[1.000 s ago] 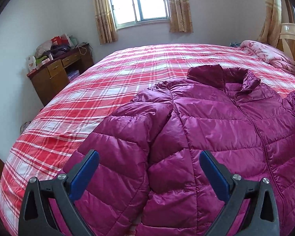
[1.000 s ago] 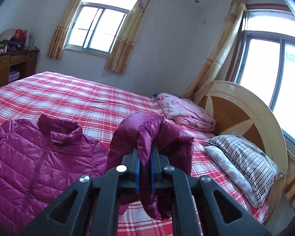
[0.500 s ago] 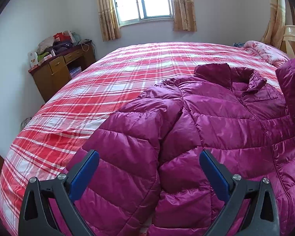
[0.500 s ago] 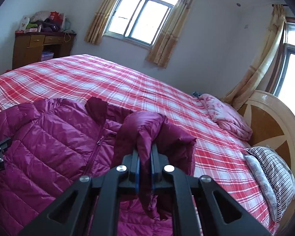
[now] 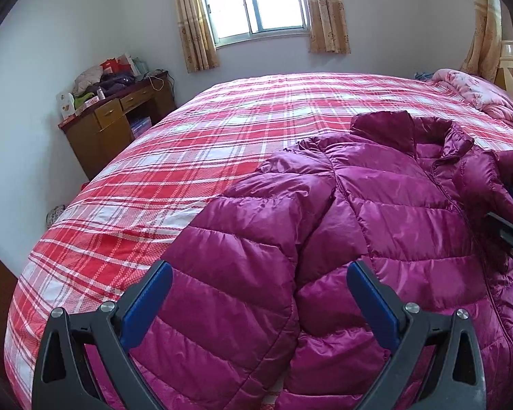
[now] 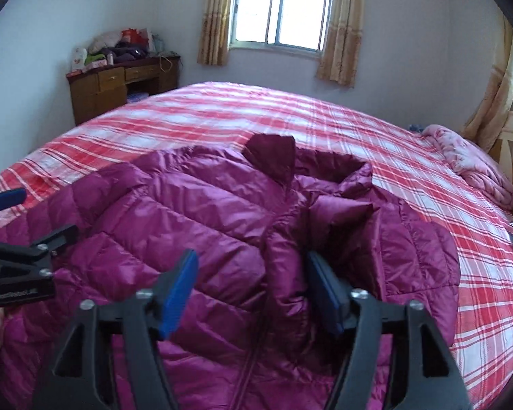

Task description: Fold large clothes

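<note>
Our puffy purple jacket (image 6: 195, 212) lies soft, light and slippery on the plaid bed (image 5: 222, 130), our right tongs (image 6: 253, 290) have just opened off its folded sleeve (image 6: 325, 225), and our left tongs (image 5: 256, 304) hang open, so we should pinch thick seams.

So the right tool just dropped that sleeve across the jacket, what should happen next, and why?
Probably the left tool should close on the other sleeve and fold it in likewise. The right tool has just been opening, its pads no longer pinching the folded sleeve between them. The left one is open over a sleeve lying out at the side of the jacket.
</note>
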A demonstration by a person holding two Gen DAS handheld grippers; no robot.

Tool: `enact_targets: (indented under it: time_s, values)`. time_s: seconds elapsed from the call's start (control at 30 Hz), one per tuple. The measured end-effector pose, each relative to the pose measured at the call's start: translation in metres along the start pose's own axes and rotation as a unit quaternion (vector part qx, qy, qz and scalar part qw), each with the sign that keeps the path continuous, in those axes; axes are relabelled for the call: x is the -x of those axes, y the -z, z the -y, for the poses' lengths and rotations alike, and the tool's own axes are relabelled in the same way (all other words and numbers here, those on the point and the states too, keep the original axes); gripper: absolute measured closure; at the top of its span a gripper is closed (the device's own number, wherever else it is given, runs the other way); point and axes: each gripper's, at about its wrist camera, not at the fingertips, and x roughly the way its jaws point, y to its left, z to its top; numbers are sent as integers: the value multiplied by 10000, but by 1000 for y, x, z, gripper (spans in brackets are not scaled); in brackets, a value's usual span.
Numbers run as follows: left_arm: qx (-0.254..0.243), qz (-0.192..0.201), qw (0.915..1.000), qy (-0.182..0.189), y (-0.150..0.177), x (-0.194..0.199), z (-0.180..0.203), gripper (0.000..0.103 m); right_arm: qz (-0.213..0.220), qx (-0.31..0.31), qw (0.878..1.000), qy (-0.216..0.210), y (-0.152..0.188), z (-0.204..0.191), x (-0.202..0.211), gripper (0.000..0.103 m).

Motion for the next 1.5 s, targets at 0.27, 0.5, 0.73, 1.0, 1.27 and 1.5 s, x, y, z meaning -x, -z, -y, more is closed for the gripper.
enact_targets:
  time_s: [0.27, 0.5, 0.73, 1.0, 1.27, 1.5]
  values:
    - [207, 111, 9997, -73, -11, 10, -12, 1, 378, -756, 9954, -444, -1, 34, 45, 46]
    - [113, 162, 9998, 63, -19, 21, 3, 1, -415, -1272, 9910, -57, 3, 64, -1, 67]
    - [-478, 367, 9982, 4, -36, 21, 45, 1, -1355, -605, 9884, -324, 27, 23, -58, 72]
    - [-720, 355, 9968, 26, -55, 21, 68, 1, -757, -1029, 9908, -438, 22, 63, -14, 72]
    - [-920, 671, 9935, 76, -77, 26, 118, 1, -264, -2363, 9682, 779, 6, 202, 4, 72]
    - [-1458, -153, 9832, -1091, -32, -60, 129, 1, -477, -2197, 9724, 624, 13, 222, -36, 72]
